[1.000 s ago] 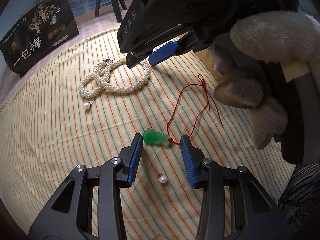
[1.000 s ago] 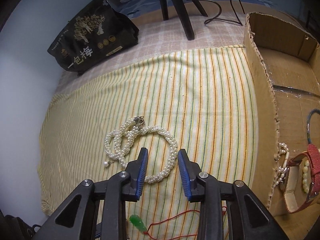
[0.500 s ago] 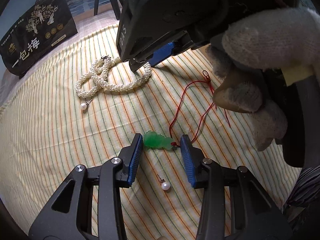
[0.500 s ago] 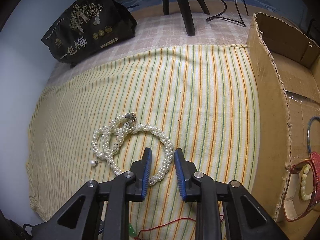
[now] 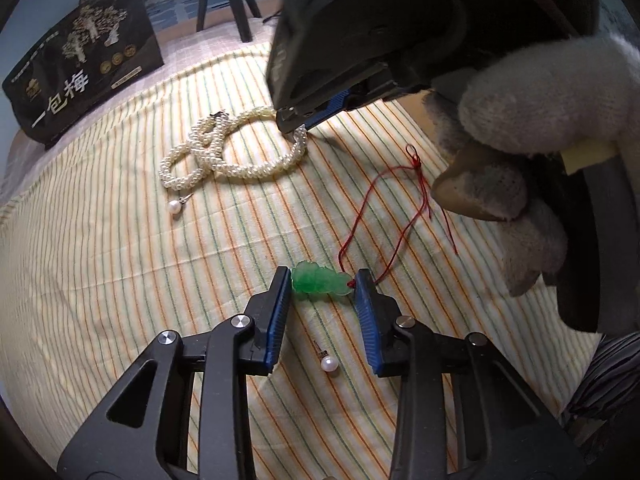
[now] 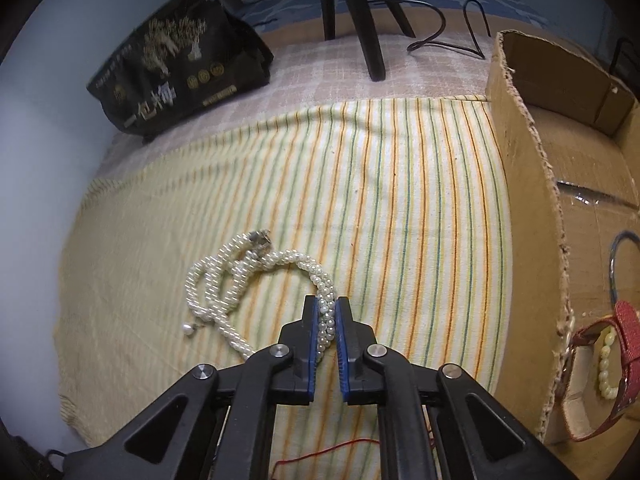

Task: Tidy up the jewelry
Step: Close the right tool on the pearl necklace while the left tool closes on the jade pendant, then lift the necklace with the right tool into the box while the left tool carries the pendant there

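**A:** Pearl rope first: your right gripper (image 6: 327, 312) is clamped on the pearl necklace (image 6: 240, 276), blue pads pinching the strand at the loop's near-right bend. The rest of it lies coiled on the striped cloth (image 6: 400, 200), clasp end on the far side, away from the cardboard box (image 6: 520, 184).

**B:** And my left?

**A:** Your left gripper (image 5: 322, 286) has its jaws closing around the green jade pendant (image 5: 318, 279). The pendant sits between the two pads on the cloth, its left end right at the left pad and its corded end at the right pad. I can't tell if they're actually squeezing it, so call it not gripped.

**B:** Where's everything relative to the pendant?

**A:** The red cord (image 5: 384, 216) runs from the pendant's right end up and away toward your gloved hand (image 5: 532, 152). One loose pearl earring (image 5: 329, 362) lies just nearer you than the pendant, between the gripper's arms. A second pearl drop (image 5: 175, 208) sits well off to the pendant's far left, just beside the necklace coil. The black snack bag (image 5: 80, 64) stands far beyond that, off the cloth.

**B:** The box?

**A:** It holds a red strap (image 6: 624, 344) and a pale bead bracelet (image 6: 606, 364).
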`<act>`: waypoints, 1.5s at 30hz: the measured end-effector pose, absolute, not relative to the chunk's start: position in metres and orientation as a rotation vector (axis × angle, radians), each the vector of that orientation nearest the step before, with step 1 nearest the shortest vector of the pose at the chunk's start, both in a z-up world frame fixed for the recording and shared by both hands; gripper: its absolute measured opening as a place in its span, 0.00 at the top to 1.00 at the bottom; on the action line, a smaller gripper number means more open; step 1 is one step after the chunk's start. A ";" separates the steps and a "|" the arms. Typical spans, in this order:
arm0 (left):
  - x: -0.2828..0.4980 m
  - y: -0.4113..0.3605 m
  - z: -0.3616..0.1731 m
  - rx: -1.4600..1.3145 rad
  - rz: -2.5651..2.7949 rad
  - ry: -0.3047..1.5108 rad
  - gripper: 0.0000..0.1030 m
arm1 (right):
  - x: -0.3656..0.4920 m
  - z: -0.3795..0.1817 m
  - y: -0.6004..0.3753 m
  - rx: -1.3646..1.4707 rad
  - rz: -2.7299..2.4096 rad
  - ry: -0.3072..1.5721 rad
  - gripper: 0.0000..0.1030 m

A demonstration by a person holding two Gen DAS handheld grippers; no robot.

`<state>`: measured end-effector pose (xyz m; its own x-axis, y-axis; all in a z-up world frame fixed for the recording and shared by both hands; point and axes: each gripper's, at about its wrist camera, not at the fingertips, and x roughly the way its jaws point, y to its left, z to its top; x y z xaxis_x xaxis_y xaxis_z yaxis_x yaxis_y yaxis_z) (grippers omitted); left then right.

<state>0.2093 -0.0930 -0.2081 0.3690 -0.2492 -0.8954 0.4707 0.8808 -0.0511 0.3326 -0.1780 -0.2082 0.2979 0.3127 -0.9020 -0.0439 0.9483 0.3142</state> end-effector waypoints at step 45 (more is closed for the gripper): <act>0.218 -0.043 -0.052 -0.146 -0.476 0.784 0.69 | 0.281 -0.032 -0.219 0.419 0.411 0.835 0.95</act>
